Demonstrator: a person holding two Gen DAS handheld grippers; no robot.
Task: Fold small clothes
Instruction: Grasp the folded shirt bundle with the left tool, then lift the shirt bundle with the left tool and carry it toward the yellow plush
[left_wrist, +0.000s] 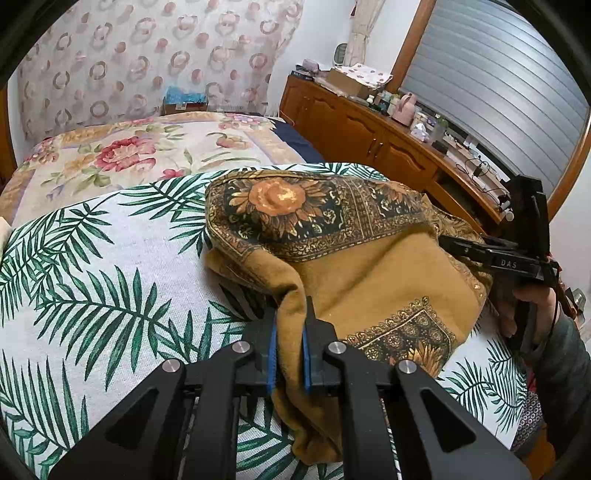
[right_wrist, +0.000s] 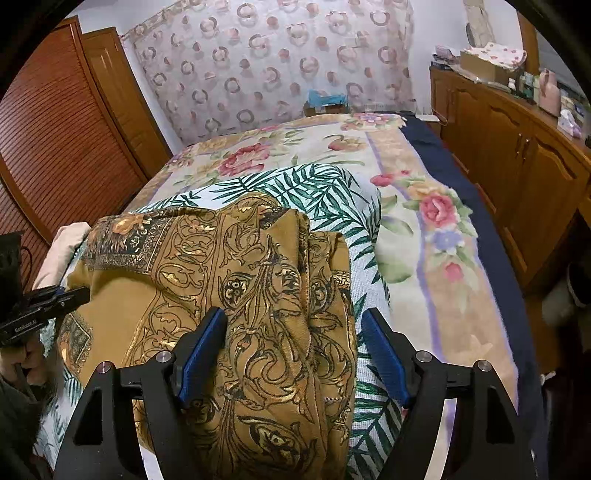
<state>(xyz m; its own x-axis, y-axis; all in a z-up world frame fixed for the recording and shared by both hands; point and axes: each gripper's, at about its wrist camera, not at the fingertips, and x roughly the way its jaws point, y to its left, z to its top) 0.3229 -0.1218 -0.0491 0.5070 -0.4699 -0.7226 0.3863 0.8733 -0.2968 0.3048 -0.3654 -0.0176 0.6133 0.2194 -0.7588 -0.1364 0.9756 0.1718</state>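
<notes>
Blue pads (left_wrist: 274, 354) of my left gripper (left_wrist: 288, 356) pinch the mustard garment (left_wrist: 369, 273) by its near edge on the palm-leaf sheet (left_wrist: 110, 258); my right gripper (right_wrist: 295, 354) straddles it, jaws wide, unclamped. Risk: lifting one-handed drags the folds crooked.

Soft, even room light fills both of my wrist views, bright enough to read every print. The gold threads on the mustard-brown patterned cloth (right_wrist: 266, 295) catch small glints. Shadows are faint, darkest under my black gripper frames. The fisheye bends the brown wooden cabinet (left_wrist: 369, 125) and blackens the corners. Far edges smear slightly; the grey slatted window shutter (left_wrist: 498, 92) looks a little pale and washed.
</notes>
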